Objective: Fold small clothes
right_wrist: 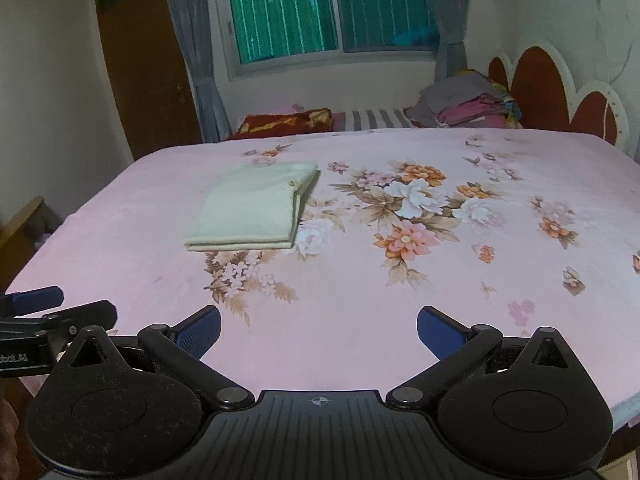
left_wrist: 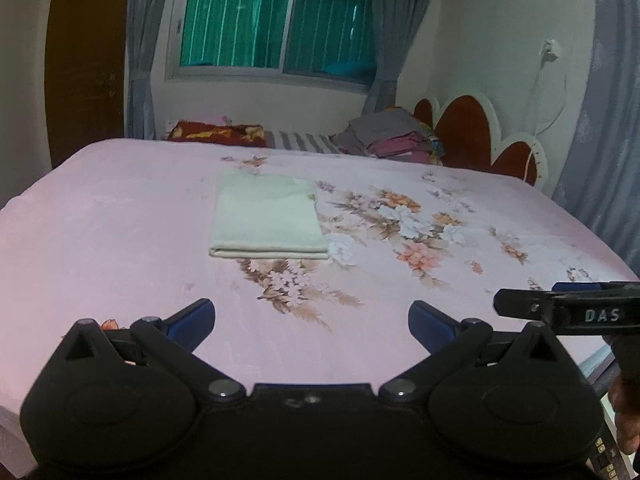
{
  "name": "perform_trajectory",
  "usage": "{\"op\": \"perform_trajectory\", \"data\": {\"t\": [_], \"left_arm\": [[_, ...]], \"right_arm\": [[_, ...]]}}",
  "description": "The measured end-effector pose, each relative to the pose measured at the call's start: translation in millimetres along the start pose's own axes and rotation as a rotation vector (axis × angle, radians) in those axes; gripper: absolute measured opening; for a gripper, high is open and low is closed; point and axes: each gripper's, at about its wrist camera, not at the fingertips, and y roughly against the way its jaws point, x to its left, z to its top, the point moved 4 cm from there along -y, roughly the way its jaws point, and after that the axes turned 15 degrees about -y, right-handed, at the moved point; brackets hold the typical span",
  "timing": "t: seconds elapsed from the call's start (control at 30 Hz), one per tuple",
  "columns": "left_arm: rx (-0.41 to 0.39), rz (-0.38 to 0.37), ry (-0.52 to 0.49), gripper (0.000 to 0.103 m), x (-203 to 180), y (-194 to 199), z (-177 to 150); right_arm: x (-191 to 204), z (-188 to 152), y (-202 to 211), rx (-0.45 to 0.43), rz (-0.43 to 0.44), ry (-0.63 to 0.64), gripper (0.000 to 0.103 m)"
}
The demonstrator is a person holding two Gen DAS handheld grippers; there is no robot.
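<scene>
A pale cream garment point(left_wrist: 267, 216) lies folded into a neat rectangle on the pink floral bedsheet point(left_wrist: 120, 220), left of the flower print. It also shows in the right wrist view point(right_wrist: 252, 208). My left gripper point(left_wrist: 312, 320) is open and empty, held back over the near part of the bed, well short of the garment. My right gripper point(right_wrist: 319, 328) is open and empty too, at the near edge of the bed. The right gripper shows at the right edge of the left wrist view point(left_wrist: 568, 312); the left gripper shows at the left edge of the right wrist view point(right_wrist: 36, 304).
A stack of folded grey and pink clothes point(left_wrist: 392, 136) sits at the far right by the red and white headboard point(left_wrist: 472, 136). A red patterned blanket point(left_wrist: 216, 134) lies at the far edge. A window with grey curtains point(left_wrist: 276, 20) and a brown door point(right_wrist: 144, 72) are behind the bed.
</scene>
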Motion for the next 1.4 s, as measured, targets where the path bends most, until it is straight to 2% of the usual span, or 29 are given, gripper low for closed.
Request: {"op": "perform_trajectory", "data": {"t": [0.23,1.4], "left_arm": [[-0.04,0.007,-0.028,0.102,-4,12,8],[-0.044,0.022,-0.045,0.102,-7,6,17]], "right_arm": [[8,1,14,-0.031,0.002,0.018,0.103],[-4,11,14,-0.041,0.007,0.025,0.103]]}}
